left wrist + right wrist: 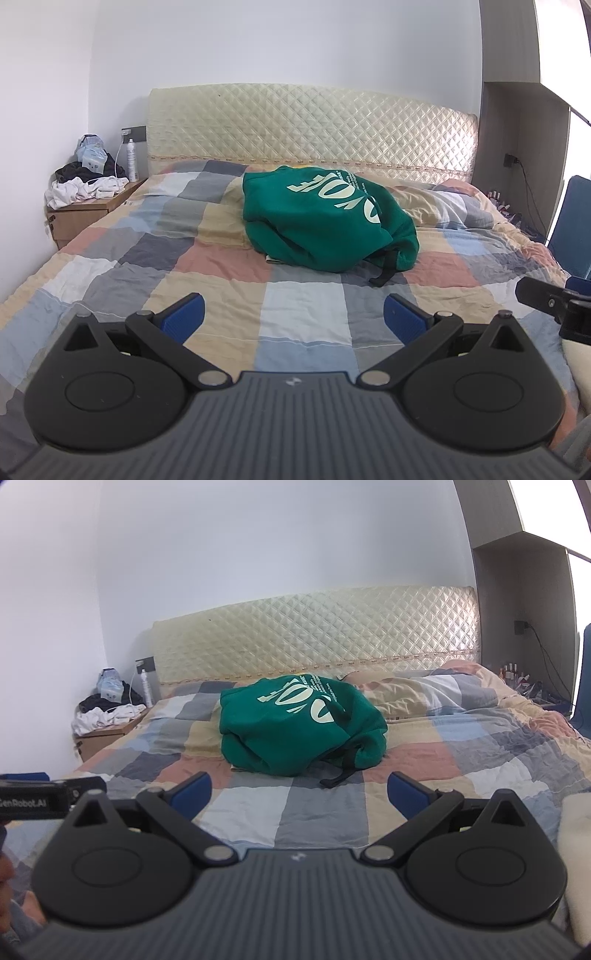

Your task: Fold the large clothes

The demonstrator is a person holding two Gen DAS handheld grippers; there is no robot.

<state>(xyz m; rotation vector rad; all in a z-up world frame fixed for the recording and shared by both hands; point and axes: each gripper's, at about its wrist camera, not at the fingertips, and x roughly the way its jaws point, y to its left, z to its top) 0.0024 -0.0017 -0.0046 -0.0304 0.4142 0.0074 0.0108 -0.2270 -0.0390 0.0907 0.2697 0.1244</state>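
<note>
A green sweatshirt (325,221) with pale lettering lies bunched in a heap in the middle of the bed (147,258), with a black strap sticking out at its near edge. The right wrist view has the same green sweatshirt (295,727) ahead. My left gripper (294,319) hovers over the checked quilt, well short of the heap, open and holding nothing. My right gripper (299,795) is also open and bare, a little short of the heap. Each gripper's side shows at the edge of the other's view.
A quilted cream headboard (310,125) backs the bed. A wooden nightstand (85,214) at the left holds piled white and dark clothes and a spray bottle. A rumpled pillow (443,206) lies right of the sweatshirt. A blue chair (572,225) stands at the right.
</note>
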